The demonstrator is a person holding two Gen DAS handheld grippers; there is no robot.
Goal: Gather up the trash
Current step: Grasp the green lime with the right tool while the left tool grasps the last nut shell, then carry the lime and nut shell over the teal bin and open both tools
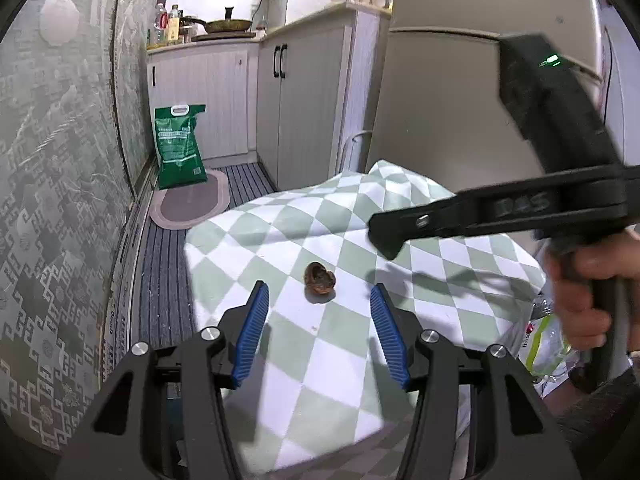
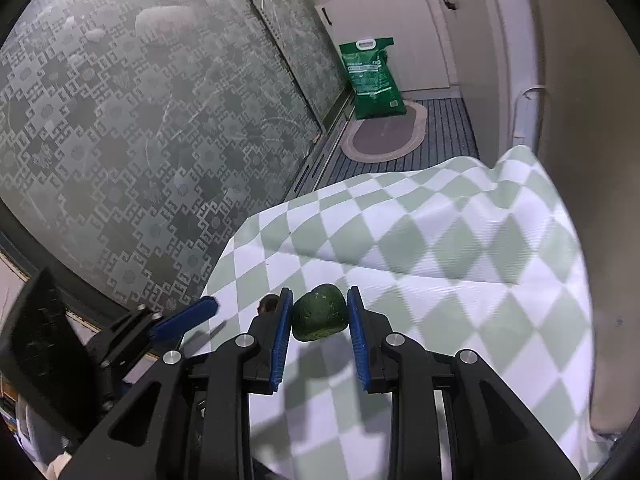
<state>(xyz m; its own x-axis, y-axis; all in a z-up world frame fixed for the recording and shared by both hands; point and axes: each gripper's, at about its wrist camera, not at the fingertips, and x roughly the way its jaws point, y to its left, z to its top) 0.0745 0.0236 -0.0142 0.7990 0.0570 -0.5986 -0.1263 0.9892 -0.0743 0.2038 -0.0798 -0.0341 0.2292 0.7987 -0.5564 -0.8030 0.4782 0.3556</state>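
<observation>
A brown nut shell (image 1: 319,277) lies on the green-and-white checked tablecloth (image 1: 304,224), just ahead of my open left gripper (image 1: 319,295) and between its blue pads. In the right wrist view my right gripper (image 2: 318,312) is shut on a dark green avocado-skin piece (image 2: 319,312) and holds it over the cloth (image 2: 460,264). The shell peeks out behind its left finger (image 2: 269,305). The right gripper's black body (image 1: 520,208) crosses the left wrist view at right. The left gripper's blue pad (image 2: 188,317) shows at left in the right wrist view.
A green sack (image 1: 179,145) stands on an oval mat (image 1: 190,201) on the striped floor by white cabinets (image 1: 288,92). A patterned glass wall (image 1: 52,184) runs along the left. A grey fridge (image 1: 440,100) stands behind the table. A clear plastic bag (image 1: 548,340) hangs at right.
</observation>
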